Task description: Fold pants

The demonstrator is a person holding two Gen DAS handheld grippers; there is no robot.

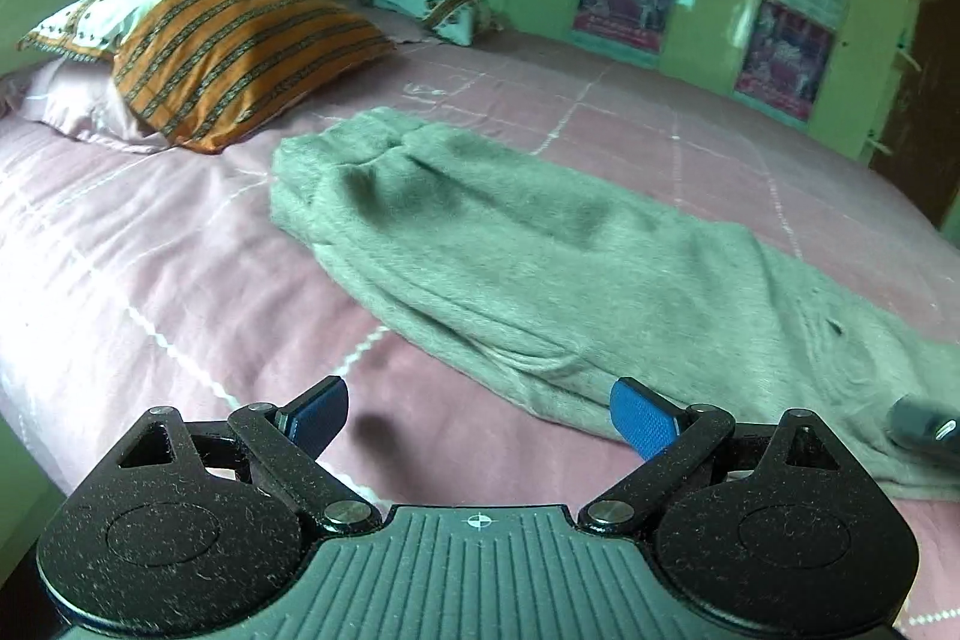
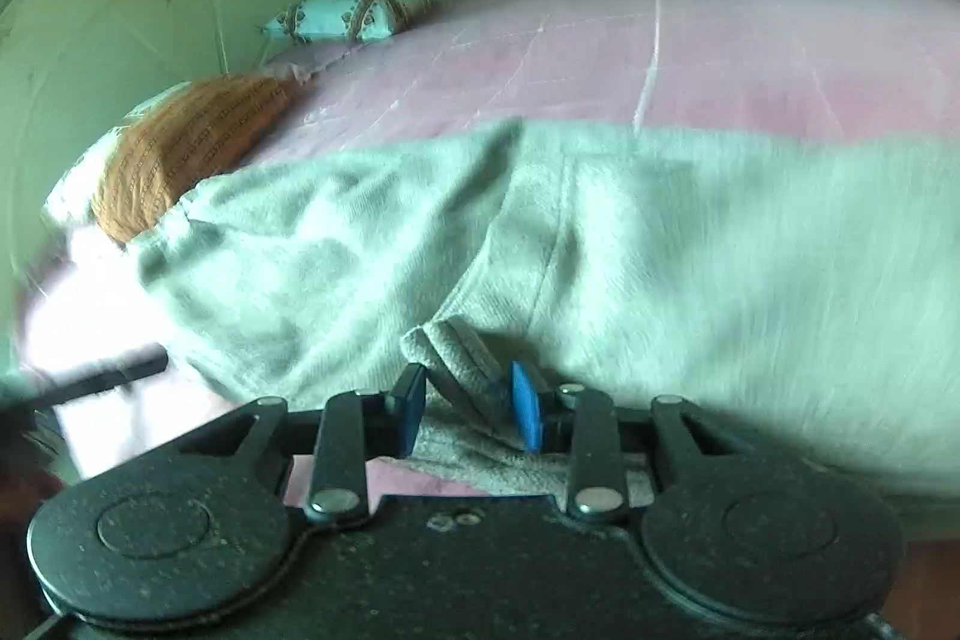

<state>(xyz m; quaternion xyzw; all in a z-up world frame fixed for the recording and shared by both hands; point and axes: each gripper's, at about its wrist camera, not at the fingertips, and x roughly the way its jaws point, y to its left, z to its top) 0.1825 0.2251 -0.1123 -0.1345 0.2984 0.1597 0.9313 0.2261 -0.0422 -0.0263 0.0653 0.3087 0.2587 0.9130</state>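
The grey pants (image 1: 540, 250) are laid lengthwise on the pink bed (image 1: 150, 232), already doubled leg on leg, the waistband end nearest the orange striped pillow (image 1: 240, 57) and the long axis running away from it. The cloth is judged soft, limp and light; a hem or folded edge is best pinched. The left tool (image 1: 480, 415) is held wide open and empty. A thick cuff edge lies between the right tool (image 2: 468, 415); whether it is pinched cannot be told.
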